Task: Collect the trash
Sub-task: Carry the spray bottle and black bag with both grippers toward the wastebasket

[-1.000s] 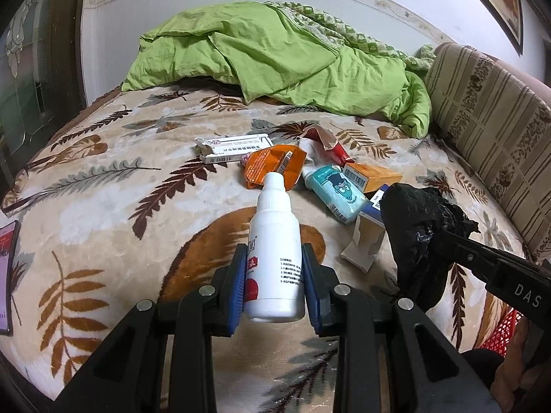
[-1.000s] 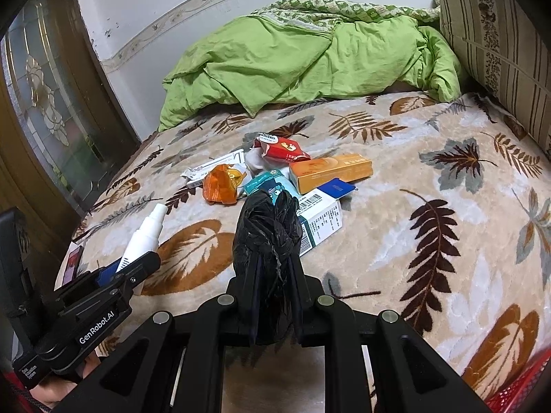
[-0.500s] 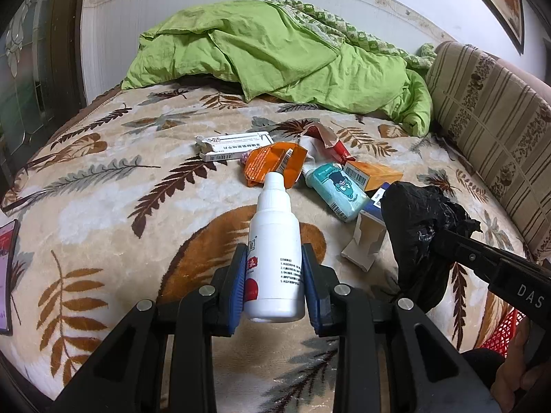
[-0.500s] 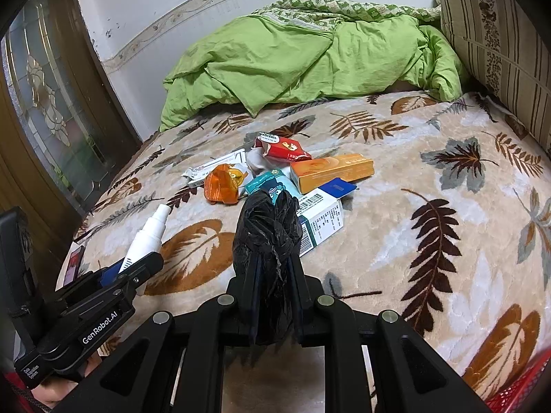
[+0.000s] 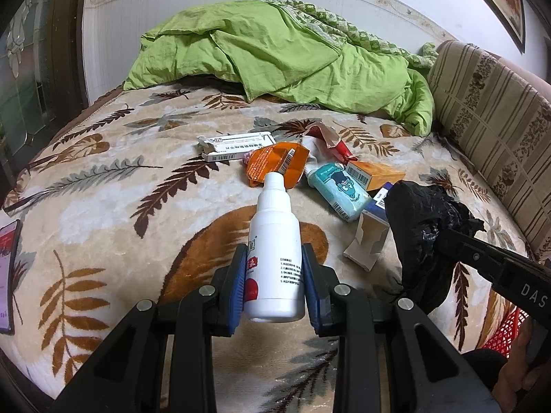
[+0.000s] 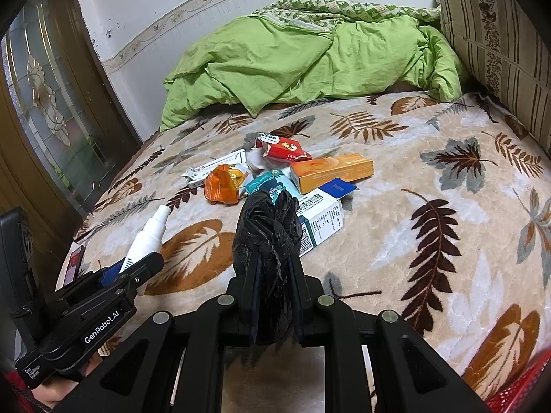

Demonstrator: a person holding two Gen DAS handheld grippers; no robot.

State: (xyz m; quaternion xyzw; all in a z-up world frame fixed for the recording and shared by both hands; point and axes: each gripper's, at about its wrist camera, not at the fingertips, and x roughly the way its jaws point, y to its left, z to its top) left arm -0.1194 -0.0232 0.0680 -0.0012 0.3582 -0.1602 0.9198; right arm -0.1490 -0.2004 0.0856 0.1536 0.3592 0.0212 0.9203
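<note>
- Leaf-patterned blanket covers the bed you are working over, with a crumpled green quilt at the far end and a striped cushion along the right side.
- At the far left edge, a phone lies flat on the blanket, well apart from the trash.
- Your left tool is clamped on the lower body of a white bottle, cap pointing away from you. It is stiff, smooth plastic and probably light; the grip across the label looks firm, so keep it there.
- Beyond the cap lies the trash pile: a long white box, an orange wrapper, a red packet, a teal pouch, an orange box and an open white carton.
- The wrappers and pouch look thin, crinkly and slippery; I would pinch them at an edge or fold. The boxes are light card that can crush, so take them across the narrow sides.
- Your right tool is closed on a bunched black bag, soft and limp; held by its gathered middle, its mouth is not open.
- At the lower right corner, a red basket shows below the bed edge.
</note>
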